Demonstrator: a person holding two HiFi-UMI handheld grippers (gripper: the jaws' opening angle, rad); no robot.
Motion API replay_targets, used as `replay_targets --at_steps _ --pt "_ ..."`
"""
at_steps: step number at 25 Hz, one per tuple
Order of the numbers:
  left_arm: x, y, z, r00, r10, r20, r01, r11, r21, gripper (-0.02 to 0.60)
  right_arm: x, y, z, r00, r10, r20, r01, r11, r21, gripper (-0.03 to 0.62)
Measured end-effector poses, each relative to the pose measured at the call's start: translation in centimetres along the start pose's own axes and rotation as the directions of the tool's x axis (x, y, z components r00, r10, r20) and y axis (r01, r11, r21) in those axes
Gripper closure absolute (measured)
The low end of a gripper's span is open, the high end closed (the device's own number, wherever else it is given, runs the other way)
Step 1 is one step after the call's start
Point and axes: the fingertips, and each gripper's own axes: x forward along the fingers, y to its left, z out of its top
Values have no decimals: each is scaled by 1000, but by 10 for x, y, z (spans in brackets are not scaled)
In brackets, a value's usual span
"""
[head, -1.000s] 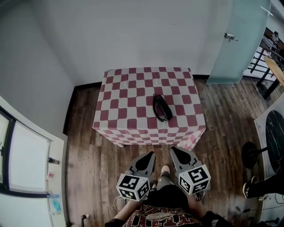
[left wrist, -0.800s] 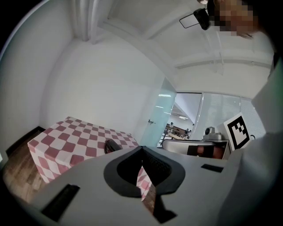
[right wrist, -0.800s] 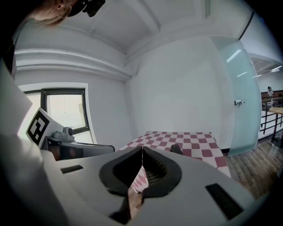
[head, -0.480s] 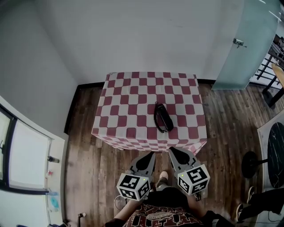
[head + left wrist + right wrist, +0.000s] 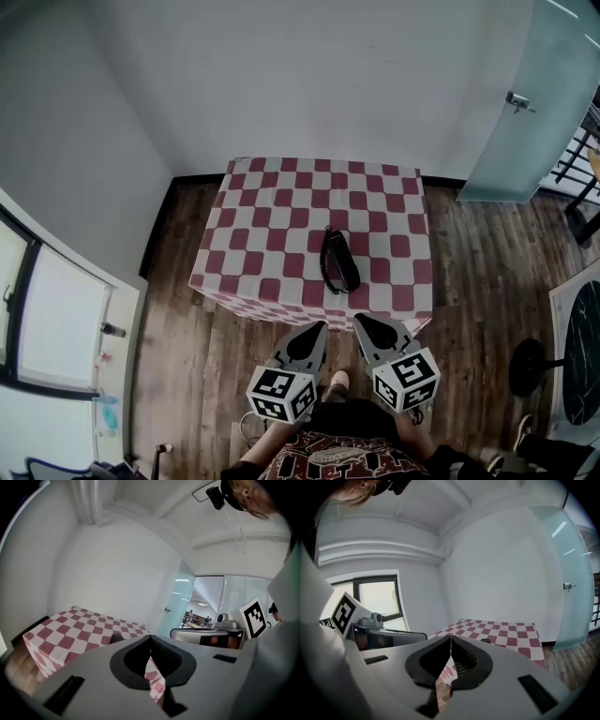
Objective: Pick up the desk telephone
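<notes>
A black desk telephone [image 5: 338,260] lies on a table with a red-and-white checked cloth [image 5: 272,216], near its front edge and right of centre. My left gripper [image 5: 319,325] and right gripper [image 5: 359,319] are held side by side over the wooden floor, just short of the table's front edge, both pointing at it. Both are shut with nothing between the jaws. In the left gripper view the closed gripper [image 5: 150,641] has the telephone [image 5: 116,638] just beyond it on the table [image 5: 70,625]. In the right gripper view the telephone [image 5: 486,641] shows small past the closed gripper [image 5: 450,637].
A white wall stands behind the table. A frosted glass door [image 5: 534,103] is at the far right and a window [image 5: 47,319] at the left. A dark round stool base [image 5: 527,361] stands on the floor to the right. The person's shoe [image 5: 336,380] shows between the grippers.
The table and telephone have come nearer, sliding down in the head view. Both grippers have moved forward with the person, still side by side and shut.
</notes>
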Motion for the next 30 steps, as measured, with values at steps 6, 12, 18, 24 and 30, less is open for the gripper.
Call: replay_targets --at_steps 6,12,18,24,30 --pt "15 -6 -3 1000 26 -2 -26 1000 5 574 0 -16 -3 1000 27 -6 -27 1000 1 575" --pt "27 -6 1 1000 21 -2 -21 1000 12 574 4 -21 -5 999 37 -7 -37 999 32 574" --pt "42 10 3 1000 8 -15 -8 1000 10 574 16 -33 -7 1000 0 -19 1 999 42 574" --pt "54 29 20 1000 7 -4 -7 999 37 574 37 -34 0 999 -16 -52 16 1000 2 574" --pt "73 44 23 996 -57 -66 60 997 46 574 63 -36 4 997 -45 -69 46 999 11 574"
